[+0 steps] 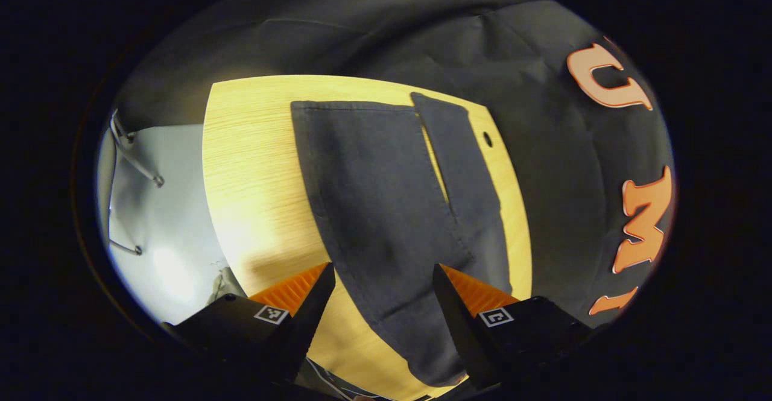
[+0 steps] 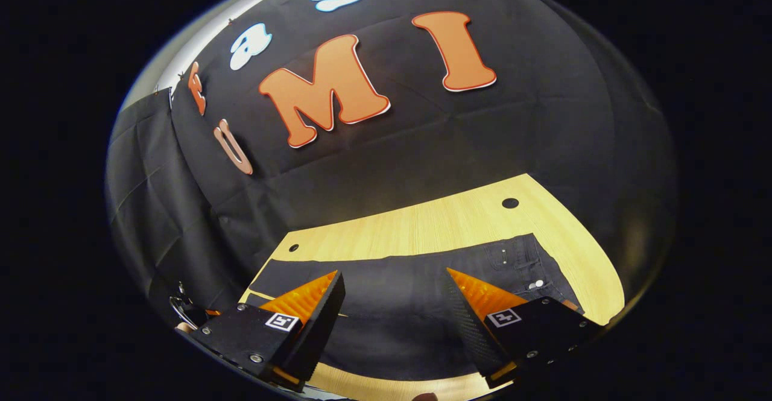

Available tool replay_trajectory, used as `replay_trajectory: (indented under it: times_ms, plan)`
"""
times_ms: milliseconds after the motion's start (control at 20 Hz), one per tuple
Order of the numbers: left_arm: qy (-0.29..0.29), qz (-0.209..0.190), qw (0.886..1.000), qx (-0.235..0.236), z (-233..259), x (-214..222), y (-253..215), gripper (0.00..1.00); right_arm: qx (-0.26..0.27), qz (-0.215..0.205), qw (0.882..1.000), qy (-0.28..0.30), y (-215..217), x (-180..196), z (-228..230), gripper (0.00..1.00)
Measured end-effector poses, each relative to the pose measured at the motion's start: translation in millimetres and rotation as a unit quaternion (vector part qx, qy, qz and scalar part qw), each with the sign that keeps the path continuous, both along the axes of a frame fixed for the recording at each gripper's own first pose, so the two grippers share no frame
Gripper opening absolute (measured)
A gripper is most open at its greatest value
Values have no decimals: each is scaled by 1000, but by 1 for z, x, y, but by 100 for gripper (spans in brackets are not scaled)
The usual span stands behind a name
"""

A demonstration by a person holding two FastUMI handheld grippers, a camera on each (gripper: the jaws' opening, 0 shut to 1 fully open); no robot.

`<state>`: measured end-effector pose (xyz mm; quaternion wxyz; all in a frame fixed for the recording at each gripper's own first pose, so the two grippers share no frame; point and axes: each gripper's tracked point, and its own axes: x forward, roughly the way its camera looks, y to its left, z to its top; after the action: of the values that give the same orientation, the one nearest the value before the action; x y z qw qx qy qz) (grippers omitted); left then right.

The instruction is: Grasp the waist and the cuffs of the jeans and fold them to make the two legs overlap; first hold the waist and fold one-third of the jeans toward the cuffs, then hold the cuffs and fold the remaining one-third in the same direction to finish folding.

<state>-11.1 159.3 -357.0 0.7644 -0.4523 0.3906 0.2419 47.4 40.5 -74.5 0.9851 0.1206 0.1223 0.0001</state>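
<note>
My left gripper (image 1: 383, 274) and right gripper (image 2: 395, 280) are both wide apart above the flat jeans (image 1: 386, 208), with bare counter (image 1: 253, 172) around the edges.

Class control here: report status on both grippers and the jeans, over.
Left gripper open, above jeans. Right gripper open, above jeans, near waist. Jeans flat on table, unfolded. Nothing obstructing.

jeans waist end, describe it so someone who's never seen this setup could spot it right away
Start at the light wooden table in front of the black cloth wall. The dark jeans lie flat across it. In the right gripper view, follow them toward the table's corner with the round hole: the waist end is there, the only part with small metal rivets and a pale button, unlike the plain legs.
</note>
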Motion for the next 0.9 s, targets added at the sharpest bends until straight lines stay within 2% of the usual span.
replay_trajectory:
  times_ms: [200,550,600,750,900]
  plan:
    - [32,35,999,2,-18,5,17,98,13,-4,1000,13,-3,7,-7,98]
    - [33,69,997,-33,-39,9,25,96,21,-10,999,24,-11,13,-9,98]
    - [24,70,997,-31,-39,14,27,98,24,-11,999,24,-12,14,-7,98]
    - [10,57,998,-34,-38,26,27,96,35,-14,999,25,-13,15,-7,98]
    - [-37,38,996,-73,-32,52,12,98,42,-12,999,26,-12,16,-4,98]
